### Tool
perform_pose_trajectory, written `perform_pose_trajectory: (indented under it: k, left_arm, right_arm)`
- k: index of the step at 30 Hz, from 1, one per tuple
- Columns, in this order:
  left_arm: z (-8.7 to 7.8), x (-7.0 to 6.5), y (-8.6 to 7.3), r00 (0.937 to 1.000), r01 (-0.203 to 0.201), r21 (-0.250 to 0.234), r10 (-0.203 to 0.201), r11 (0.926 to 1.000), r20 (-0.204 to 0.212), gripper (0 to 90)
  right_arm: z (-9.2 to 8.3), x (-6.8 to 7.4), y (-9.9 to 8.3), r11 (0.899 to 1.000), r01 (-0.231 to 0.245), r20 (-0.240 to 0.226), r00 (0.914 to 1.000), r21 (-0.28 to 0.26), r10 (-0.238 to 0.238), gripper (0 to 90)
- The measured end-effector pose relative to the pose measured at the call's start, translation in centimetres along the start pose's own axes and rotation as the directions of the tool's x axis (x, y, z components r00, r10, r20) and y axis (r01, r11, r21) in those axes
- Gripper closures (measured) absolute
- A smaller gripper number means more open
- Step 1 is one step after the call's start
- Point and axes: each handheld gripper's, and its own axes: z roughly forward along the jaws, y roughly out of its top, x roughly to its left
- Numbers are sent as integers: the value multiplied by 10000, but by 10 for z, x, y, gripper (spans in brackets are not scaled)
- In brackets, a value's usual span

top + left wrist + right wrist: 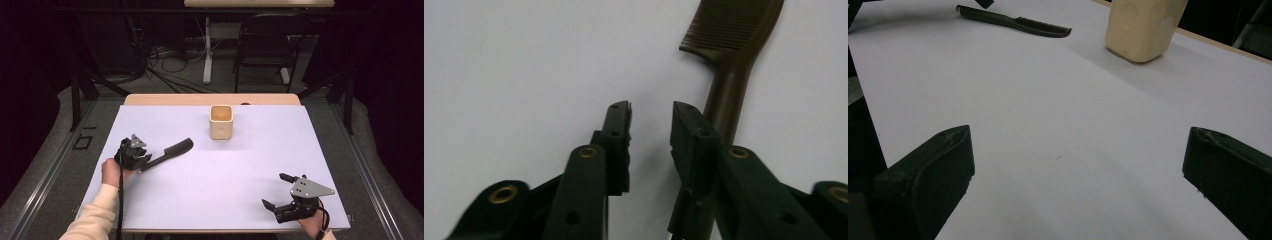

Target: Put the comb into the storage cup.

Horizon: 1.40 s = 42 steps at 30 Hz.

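Looking down from the high view, you have your left gripper (143, 161) at the left side of the white table (240, 195), right at the handle end of the dark comb (170, 153). The comb lies flat on the table, with its teeth end pointing away from you and toward the right, in the direction of the cup (221, 121). This beige cup stands upright near the far edge of the table, well apart from the comb.

In the left gripper view, the left gripper (651, 130) has its jaws a little apart, and between them you see only the white surface. The comb (729, 75) is beside the right jaw; its handle passes under that jaw, not between the two pads. So the comb is not gripped, it is released and rests on the table.

Your right gripper (278, 190) is near the front right corner of the table, well apart from the comb and the cup. In the right gripper view its jaws stand wide apart with nothing between them, and you see the comb (1013, 21) and the cup (1140, 27) far ahead.
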Motion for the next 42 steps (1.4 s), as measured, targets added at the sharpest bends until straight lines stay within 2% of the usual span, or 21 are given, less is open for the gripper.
perform_pose_trajectory:
  k: [1,3,4,6,12,16,21,25,31,36,38,40,42]
  left_arm:
    - [-2,0,1,9999,-49,-166,51,9999,114,611]
    - [-4,0,3,9998,-114,-181,117,9998,171,553]
    - [-6,0,4,9990,-193,-273,204,9994,407,515]
    - [-7,0,6,9990,-225,-259,235,9994,382,469]
    - [-10,-1,10,9958,-403,-197,418,9990,817,263]
    - [-8,-2,11,9924,-663,34,656,9978,1039,154]
    - [-5,-7,14,9892,-910,211,880,9956,1171,85]
    - [-1,-11,16,9867,-1113,646,1025,9917,1263,4]
    - [1,-16,20,9842,-1490,931,1385,9844,1099,0]
    - [4,-20,27,9778,-1966,1268,1848,9723,989,8]
    - [5,-21,29,9764,-2039,1526,1895,9670,1035,52]
    - [5,-21,33,9760,-2032,1708,1855,9641,1143,137]
    - [5,-22,37,9752,-2073,1926,1870,9591,1181,163]
  right_arm:
    - [0,0,0,10000,-3,-5,10000,-3,3,0]
    - [0,0,0,10000,-3,-11,10000,2,3,0]
    - [0,0,0,10000,-8,-19,10000,5,8,0]
    - [0,0,0,10000,-17,-32,10000,1,17,0]
    - [0,0,0,10000,-17,-56,10000,2,17,0]
    - [0,0,0,10000,-26,-67,10000,10,26,0]
    - [0,1,0,10000,-28,-84,10000,1,28,0]
    - [1,1,0,10000,-31,-99,9999,19,31,0]
    - [1,1,0,10000,-13,-98,10000,58,13,0]
    - [1,1,0,10000,-29,-93,10000,71,30,0]
    - [1,1,0,10000,-17,-88,10000,72,18,0]
    - [1,1,0,10000,7,-88,10000,60,-6,0]
    - [2,1,0,10000,21,-101,9999,78,-20,0]
